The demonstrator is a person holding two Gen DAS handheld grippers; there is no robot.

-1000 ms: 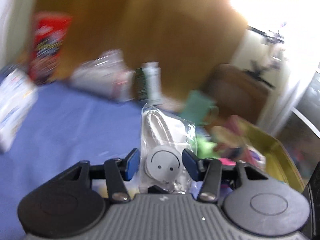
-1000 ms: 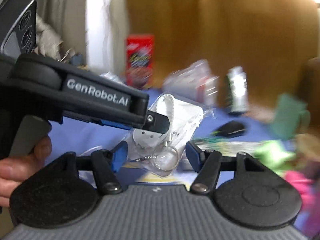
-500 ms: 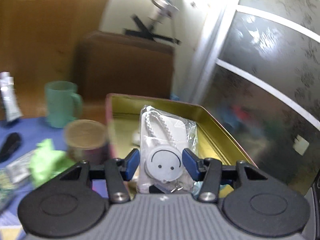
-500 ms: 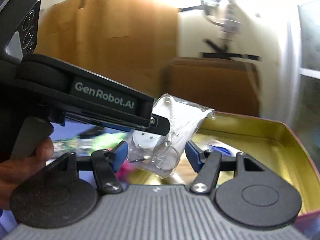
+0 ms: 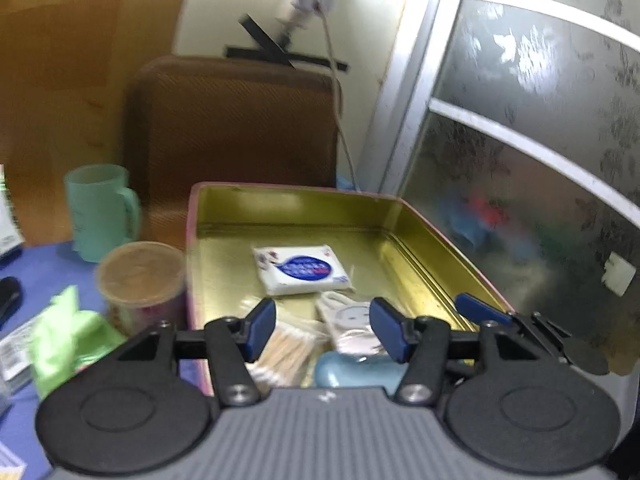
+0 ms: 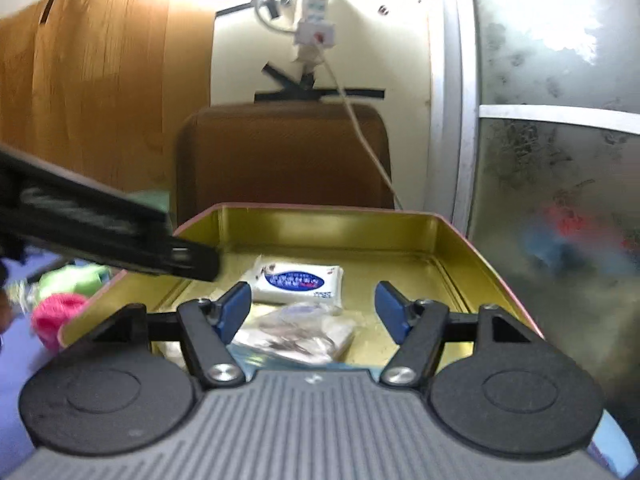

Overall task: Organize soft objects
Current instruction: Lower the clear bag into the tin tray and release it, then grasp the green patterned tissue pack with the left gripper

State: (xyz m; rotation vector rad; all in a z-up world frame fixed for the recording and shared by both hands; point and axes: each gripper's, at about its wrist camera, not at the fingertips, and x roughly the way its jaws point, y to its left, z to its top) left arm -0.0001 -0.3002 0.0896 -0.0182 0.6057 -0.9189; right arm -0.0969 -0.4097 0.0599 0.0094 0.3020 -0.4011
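Note:
A gold tin tray (image 5: 420,232) (image 6: 460,248) holds a white tissue pack (image 5: 300,274) (image 6: 300,282), a clear bag with a smiley-face keychain (image 5: 350,322) (image 6: 296,336), cotton swabs (image 5: 280,354) and a light blue item (image 5: 356,372). My left gripper (image 5: 322,330) is open and empty just above the bag. My right gripper (image 6: 314,310) is open and empty over the same bag. The left gripper's body (image 6: 100,228) crosses the right wrist view.
A teal mug (image 5: 100,210) and a round paper-lidded tub (image 5: 142,280) stand left of the tray on a blue cloth (image 5: 36,272). Green (image 5: 68,336) and pink (image 6: 56,316) soft items lie there. A brown chair back (image 6: 280,156) and a frosted glass door (image 5: 540,160) stand behind.
The left gripper carried the keychain bag over the tray, opened and let it go; the bag now lies in the tray. Both grippers' jaws are wider apart.

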